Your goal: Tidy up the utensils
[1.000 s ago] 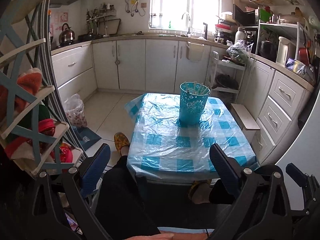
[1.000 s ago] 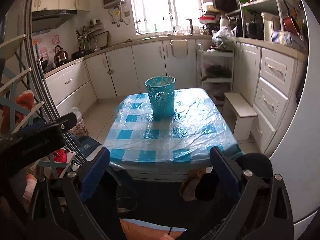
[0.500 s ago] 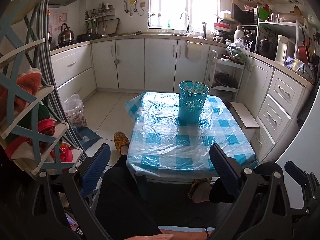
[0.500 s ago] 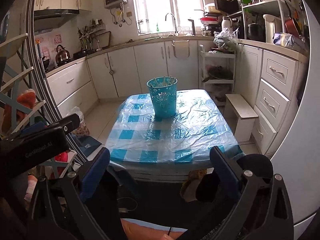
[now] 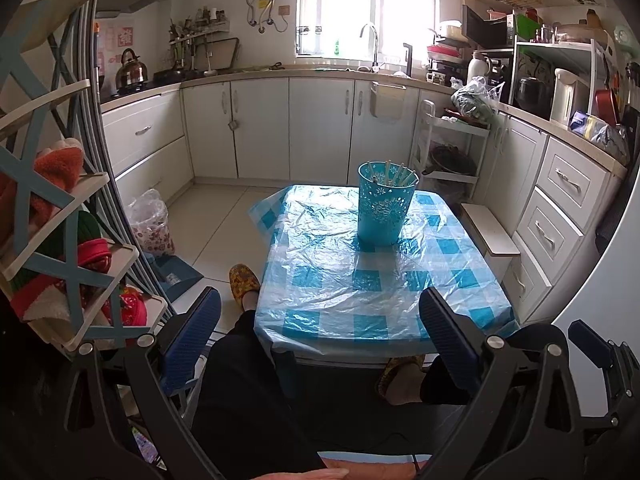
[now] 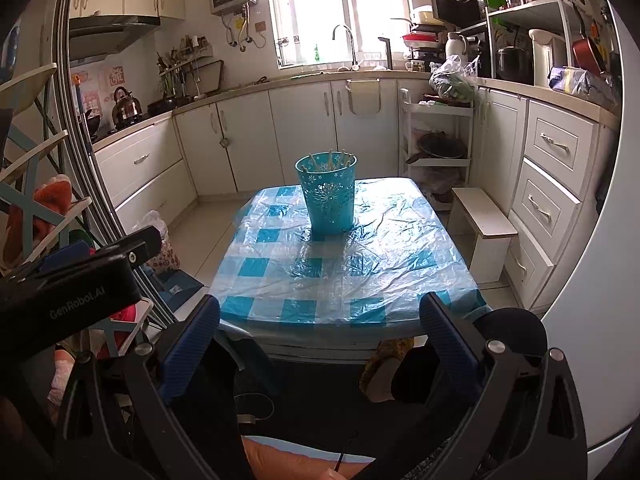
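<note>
both grippers, left gripper [image 5: 320, 312] and right gripper [image 6: 320, 312], hang released and level, well short of the teal holder [image 5: 386, 203].

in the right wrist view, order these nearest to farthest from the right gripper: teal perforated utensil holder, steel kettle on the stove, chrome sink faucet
From the right gripper:
1. Teal perforated utensil holder, centre of the table.
2. Steel kettle, far left on the stove.
3. Chrome sink faucet, back under the window.

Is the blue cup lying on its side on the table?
No, the blue cup stands upright on the checked table, with the sticks poking out of its open top.
</note>
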A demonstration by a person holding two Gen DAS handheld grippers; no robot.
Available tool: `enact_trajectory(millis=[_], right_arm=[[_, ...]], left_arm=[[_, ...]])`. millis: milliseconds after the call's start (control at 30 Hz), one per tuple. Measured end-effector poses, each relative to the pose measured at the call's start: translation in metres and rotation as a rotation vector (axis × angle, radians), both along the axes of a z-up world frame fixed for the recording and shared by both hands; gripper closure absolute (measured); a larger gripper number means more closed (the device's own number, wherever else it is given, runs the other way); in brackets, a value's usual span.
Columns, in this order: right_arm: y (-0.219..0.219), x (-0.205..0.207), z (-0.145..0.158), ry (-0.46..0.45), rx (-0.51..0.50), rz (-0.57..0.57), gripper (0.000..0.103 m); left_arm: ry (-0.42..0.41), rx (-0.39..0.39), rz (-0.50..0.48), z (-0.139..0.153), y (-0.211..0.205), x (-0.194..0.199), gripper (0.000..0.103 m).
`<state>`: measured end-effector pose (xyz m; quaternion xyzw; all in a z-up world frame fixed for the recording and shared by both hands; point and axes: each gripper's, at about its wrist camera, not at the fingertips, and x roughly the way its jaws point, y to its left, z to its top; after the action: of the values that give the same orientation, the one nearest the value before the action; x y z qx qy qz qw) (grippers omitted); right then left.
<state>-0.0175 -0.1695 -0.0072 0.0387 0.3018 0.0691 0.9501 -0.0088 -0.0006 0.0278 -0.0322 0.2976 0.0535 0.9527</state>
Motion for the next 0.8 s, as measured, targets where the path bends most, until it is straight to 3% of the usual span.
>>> enact_trajectory(millis=[800], right_arm=[[-0.0013,0.0021,-0.0016,0.002,-0.012,0.019,0.007]], left_arm=[[-0.001,0.000,0.000,-0.0002,0.0009,-0.0004,0.008]])
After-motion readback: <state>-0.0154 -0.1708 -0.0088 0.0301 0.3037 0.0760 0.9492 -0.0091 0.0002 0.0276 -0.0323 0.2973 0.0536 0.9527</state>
